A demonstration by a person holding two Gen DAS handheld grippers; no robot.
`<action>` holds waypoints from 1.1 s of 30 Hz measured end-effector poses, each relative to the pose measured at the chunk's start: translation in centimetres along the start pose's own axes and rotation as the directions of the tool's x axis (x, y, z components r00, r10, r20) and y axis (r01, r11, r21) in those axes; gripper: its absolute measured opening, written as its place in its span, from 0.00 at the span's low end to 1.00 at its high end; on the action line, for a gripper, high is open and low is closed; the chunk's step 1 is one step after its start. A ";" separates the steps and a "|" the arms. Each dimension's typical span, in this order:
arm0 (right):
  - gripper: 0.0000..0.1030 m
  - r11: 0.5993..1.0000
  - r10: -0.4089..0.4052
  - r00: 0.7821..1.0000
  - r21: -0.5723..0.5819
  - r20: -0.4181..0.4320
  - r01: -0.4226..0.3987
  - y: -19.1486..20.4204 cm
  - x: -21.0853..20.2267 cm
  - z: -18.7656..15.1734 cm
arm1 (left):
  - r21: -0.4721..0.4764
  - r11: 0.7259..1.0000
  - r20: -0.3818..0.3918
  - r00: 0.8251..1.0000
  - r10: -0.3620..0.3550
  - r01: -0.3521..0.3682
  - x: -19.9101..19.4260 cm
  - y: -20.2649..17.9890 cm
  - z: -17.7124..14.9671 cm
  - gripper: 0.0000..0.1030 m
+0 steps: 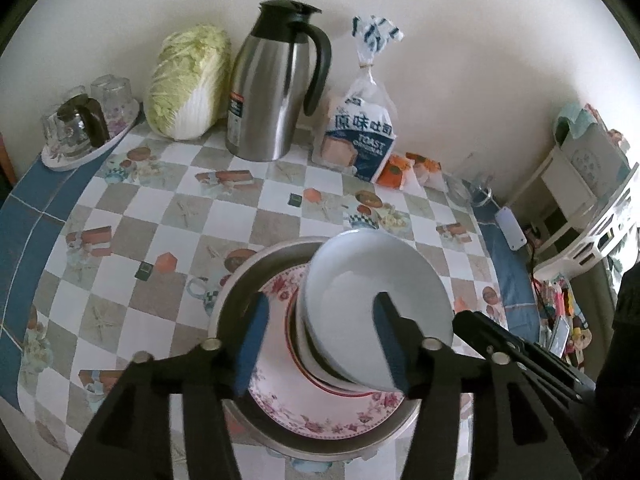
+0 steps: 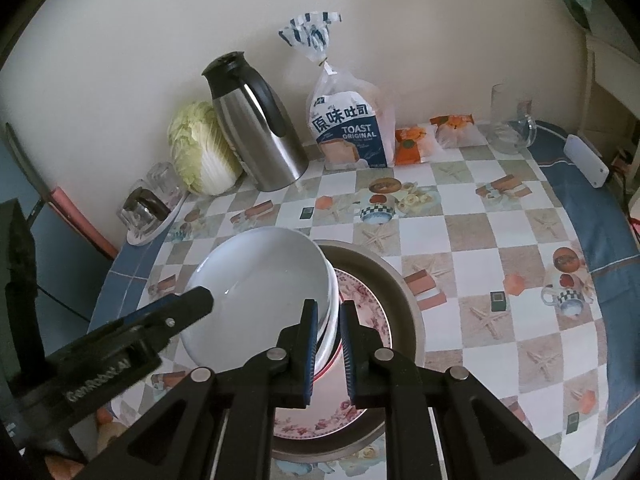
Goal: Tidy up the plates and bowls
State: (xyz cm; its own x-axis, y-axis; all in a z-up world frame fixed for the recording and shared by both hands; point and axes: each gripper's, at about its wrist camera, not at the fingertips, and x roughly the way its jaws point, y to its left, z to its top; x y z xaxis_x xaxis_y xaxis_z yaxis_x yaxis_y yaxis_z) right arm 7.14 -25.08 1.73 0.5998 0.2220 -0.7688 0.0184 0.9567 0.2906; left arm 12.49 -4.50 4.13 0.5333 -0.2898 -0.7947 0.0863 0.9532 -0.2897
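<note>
A steel basin (image 1: 240,280) (image 2: 400,292) stands on the checked tablecloth with a floral plate (image 1: 280,400) (image 2: 360,300) lying in it. On the plate rests a tilted stack of bowls, with a white bowl (image 1: 372,280) (image 2: 260,276) on top and a red-rimmed one (image 1: 320,380) lower down. My right gripper (image 2: 329,344) (image 1: 480,328) is shut on the right rim of the white bowls. My left gripper (image 1: 320,340) is open. Its left pad stands clear of the stack. Its other finger (image 2: 196,300) hangs over the top bowl's hollow.
Along the wall stand a steel thermos jug (image 1: 272,92), a napa cabbage (image 1: 188,80) and a bag of toast bread (image 1: 360,132). A tray of upturned glasses (image 1: 84,128) is at the far left. Glass cups (image 2: 512,120) and a white device (image 2: 588,160) sit at the far right edge.
</note>
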 end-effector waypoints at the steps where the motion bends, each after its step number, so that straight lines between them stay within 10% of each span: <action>1: 0.20 1.000 -0.001 1.000 0.004 0.005 0.001 -0.1 -0.1 0.0 | -0.005 1.000 0.003 1.000 0.010 -0.010 -0.1 0.2 0.0 0.68; 4: 0.46 1.000 -0.009 1.000 0.010 0.012 0.009 -0.3 -0.3 -0.1 | -0.014 0.998 0.018 0.998 0.054 -0.054 -0.3 0.7 0.1 0.71; 8: 0.60 1.000 -0.011 1.000 0.012 0.022 0.011 -0.4 -0.4 -0.1 | -0.026 0.993 0.034 0.992 0.118 -0.117 -0.4 1.5 0.1 0.88; 19: 0.99 1.000 -0.025 0.997 -0.010 0.068 0.026 -0.3 -1.0 -0.9 | -0.026 0.983 0.050 0.982 0.182 -0.181 -0.4 3.2 -1.2 0.89; 33: 1.00 0.999 -0.037 0.992 -0.003 0.121 0.037 -0.8 -2.6 -3.0 | -0.010 0.966 0.108 0.960 0.257 -0.257 -2.4 4.7 -2.8 0.89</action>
State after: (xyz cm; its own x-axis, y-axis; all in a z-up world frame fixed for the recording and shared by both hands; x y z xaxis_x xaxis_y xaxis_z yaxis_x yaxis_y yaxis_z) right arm 3.17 -25.86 1.84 0.6912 0.1623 -0.7042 0.0381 0.9649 0.2597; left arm 9.25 0.40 3.17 0.6255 -0.0243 -0.7799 -0.0621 0.9948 -0.0808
